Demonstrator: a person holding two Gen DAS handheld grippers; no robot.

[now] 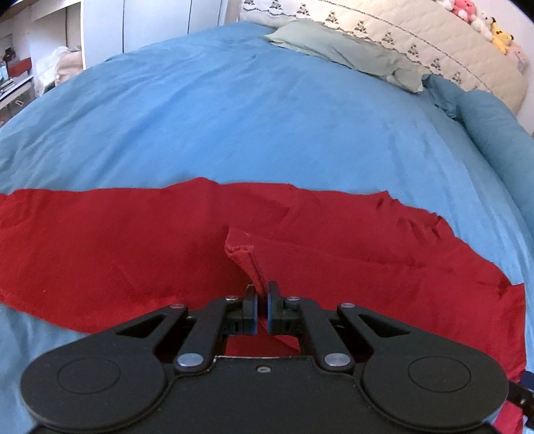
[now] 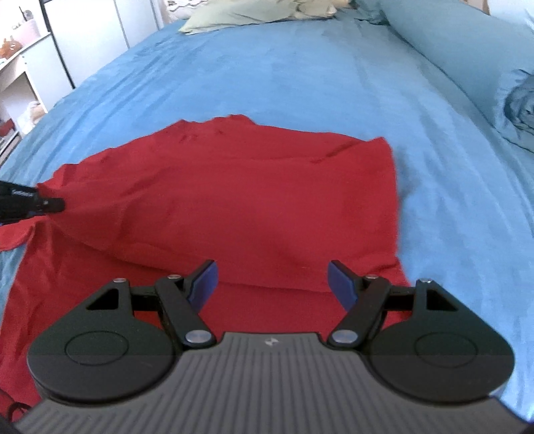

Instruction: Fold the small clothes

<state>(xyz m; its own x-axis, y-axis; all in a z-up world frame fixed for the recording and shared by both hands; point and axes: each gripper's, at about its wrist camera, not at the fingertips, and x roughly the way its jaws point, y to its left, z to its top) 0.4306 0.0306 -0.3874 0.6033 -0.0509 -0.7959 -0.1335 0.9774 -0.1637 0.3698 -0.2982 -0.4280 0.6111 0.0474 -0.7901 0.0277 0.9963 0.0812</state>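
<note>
A red garment [image 1: 133, 240] lies spread on the blue bed cover [image 1: 233, 110]. My left gripper [image 1: 262, 293] is shut on a hemmed edge of the red garment and lifts that edge a little off the rest. In the right wrist view the red garment [image 2: 233, 200] lies under and ahead of my right gripper [image 2: 272, 277], which is open and empty, just above the cloth's near part. The left gripper's tip [image 2: 50, 204] shows at the left edge of that view, pinching the cloth.
A pale green pillow [image 1: 350, 50] and a cream patterned quilt [image 1: 434, 36] lie at the far end of the bed. A rolled teal blanket [image 2: 467, 56] runs along the right side. White shelves [image 2: 23, 66] stand to the left. Soft toys [image 1: 480, 20] sit at the far right.
</note>
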